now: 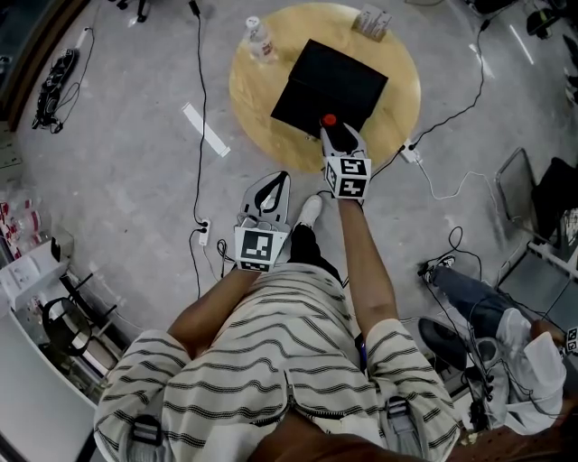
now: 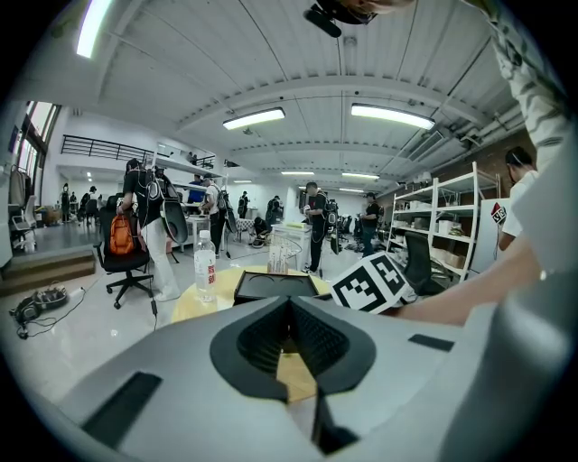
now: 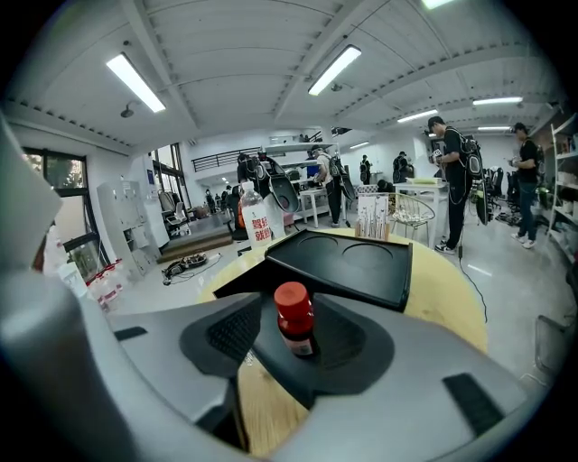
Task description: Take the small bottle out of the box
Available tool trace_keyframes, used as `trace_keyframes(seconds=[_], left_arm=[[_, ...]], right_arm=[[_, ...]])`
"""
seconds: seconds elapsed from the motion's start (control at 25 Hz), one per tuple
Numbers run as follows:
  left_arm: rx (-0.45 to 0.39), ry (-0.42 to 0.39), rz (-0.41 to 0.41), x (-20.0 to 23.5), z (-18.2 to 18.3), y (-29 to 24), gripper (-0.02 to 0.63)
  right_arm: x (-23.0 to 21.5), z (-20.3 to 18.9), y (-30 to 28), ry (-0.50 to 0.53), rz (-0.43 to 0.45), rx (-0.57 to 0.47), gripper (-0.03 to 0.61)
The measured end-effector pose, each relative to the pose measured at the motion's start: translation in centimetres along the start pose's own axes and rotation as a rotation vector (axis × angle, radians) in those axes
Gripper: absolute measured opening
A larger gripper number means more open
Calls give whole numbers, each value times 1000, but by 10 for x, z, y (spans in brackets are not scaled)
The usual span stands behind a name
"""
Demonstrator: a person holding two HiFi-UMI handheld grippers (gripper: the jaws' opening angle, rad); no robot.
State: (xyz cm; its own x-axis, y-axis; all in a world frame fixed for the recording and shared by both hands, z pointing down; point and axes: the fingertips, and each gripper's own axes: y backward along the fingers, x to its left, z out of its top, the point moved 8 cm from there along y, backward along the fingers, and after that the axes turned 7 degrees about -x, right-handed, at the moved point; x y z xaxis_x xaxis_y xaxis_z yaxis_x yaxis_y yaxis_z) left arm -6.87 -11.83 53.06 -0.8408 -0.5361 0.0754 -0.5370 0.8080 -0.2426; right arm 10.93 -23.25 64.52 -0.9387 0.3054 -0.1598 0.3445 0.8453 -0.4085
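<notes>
The small bottle [image 1: 330, 120] [image 3: 294, 323], brown with a red cap, stands upright at the near corner of the black box [image 1: 330, 81] [image 3: 348, 257] on the round wooden table [image 1: 253, 90]. My right gripper [image 1: 331, 128] [image 3: 303, 341] straddles the bottle with its jaws open wide. A gap shows between the bottle and the left pad, and the bottle's base is hidden behind the right jaw. My left gripper [image 1: 280, 178] [image 2: 289, 307] hangs lower, short of the table edge, shut with nothing in it. The box [image 2: 275, 284] lies ahead of it.
A water bottle [image 1: 259, 41] [image 2: 206, 266] stands at the table's far left, and a small holder [image 1: 372, 22] [image 3: 373, 217] at its far edge. Cables, a power strip [image 1: 411, 153] and a white strip [image 1: 206, 129] lie on the floor. A person [image 1: 506, 343] sits at lower right.
</notes>
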Motion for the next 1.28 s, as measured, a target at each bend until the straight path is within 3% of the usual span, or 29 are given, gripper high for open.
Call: trace_keyframes(seconds=[0.56,1.28], left_arm=[[16,8,13,6,-4,0,21],[22,16,39,11,-5,-2,21]], right_arm=[[-2,0,-15,6,-23,5,177],[-3,-6,-30,94,-34,33,152]])
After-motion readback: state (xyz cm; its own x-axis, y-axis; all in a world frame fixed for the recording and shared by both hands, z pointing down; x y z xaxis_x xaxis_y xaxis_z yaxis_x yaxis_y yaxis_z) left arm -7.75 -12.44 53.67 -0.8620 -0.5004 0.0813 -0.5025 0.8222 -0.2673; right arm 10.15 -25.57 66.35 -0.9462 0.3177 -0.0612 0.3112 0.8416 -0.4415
